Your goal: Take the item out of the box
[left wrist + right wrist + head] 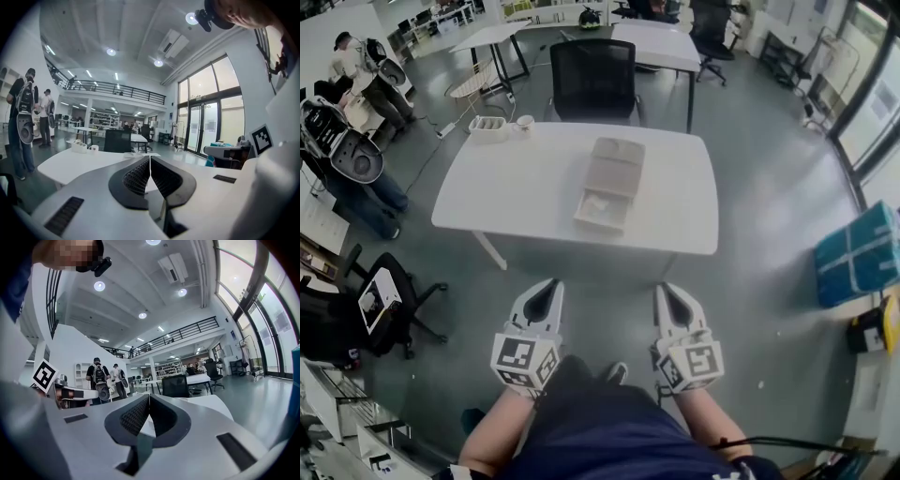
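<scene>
A flat cardboard box [610, 180] lies on the white table [506, 187], its drawer part pulled out toward me with a pale item [602, 202] inside. My left gripper [547, 292] and right gripper [668, 293] hang side by side in front of my body, well short of the table's near edge. Both are shut with nothing between their jaws. In the left gripper view the closed jaw tips [150, 159] point at the table [75, 161]; the right gripper [149, 397] view shows the same.
A black office chair [592, 80] stands behind the table. A small white tray [487, 127] and a cup [525, 121] sit at the table's far left corner. People stand at the left [366, 75]. Another chair [380, 305] is at near left, teal boxes [858, 253] at right.
</scene>
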The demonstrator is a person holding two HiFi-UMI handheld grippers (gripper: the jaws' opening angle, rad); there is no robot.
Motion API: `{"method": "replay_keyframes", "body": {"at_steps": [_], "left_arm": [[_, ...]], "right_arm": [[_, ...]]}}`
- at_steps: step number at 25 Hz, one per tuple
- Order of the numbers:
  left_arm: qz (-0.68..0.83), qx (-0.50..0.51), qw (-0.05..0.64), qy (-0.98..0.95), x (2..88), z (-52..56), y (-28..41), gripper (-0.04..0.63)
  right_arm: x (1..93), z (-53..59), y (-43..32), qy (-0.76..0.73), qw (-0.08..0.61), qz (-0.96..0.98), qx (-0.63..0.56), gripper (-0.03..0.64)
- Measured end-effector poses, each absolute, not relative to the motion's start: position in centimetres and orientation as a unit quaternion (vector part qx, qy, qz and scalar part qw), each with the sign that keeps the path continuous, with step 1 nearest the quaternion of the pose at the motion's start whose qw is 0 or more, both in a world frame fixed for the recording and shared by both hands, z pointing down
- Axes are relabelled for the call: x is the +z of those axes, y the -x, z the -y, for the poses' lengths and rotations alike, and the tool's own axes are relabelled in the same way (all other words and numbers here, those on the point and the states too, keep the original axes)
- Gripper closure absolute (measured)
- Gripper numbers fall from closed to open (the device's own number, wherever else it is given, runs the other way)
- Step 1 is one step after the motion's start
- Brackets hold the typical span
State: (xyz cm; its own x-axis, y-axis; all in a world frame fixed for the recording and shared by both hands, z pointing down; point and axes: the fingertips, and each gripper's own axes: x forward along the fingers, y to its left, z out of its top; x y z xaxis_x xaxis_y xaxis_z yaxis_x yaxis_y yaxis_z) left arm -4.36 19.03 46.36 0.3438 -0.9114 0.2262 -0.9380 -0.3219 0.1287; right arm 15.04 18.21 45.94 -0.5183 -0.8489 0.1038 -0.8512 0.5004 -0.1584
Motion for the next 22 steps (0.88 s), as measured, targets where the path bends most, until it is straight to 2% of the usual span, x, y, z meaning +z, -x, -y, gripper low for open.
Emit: {"method": "replay_keyframes", "body": {"at_steps": [6, 13, 22], "left_arm": [[0.577, 0.065, 0.129, -0.804, 47.9, -17.7, 4.8, 0.563], [0.554, 0.065, 0.143, -0.818, 49.6, -11.5, 5.4, 0.563], [0.523, 0.065, 0.153, -0.836, 50.1, -1.6, 9.3, 0.563]], "right_arm": [[47.2, -16.5, -15.2, -0.49, 0.015, 0.866, 0.1, 0.6], [49.3, -11.8, -14.2, -0.505, 0.039, 0.855, 0.109, 0.6], [49.2, -2.7, -8.9, -0.52, 0.06, 0.846, 0.103, 0.6]]}}
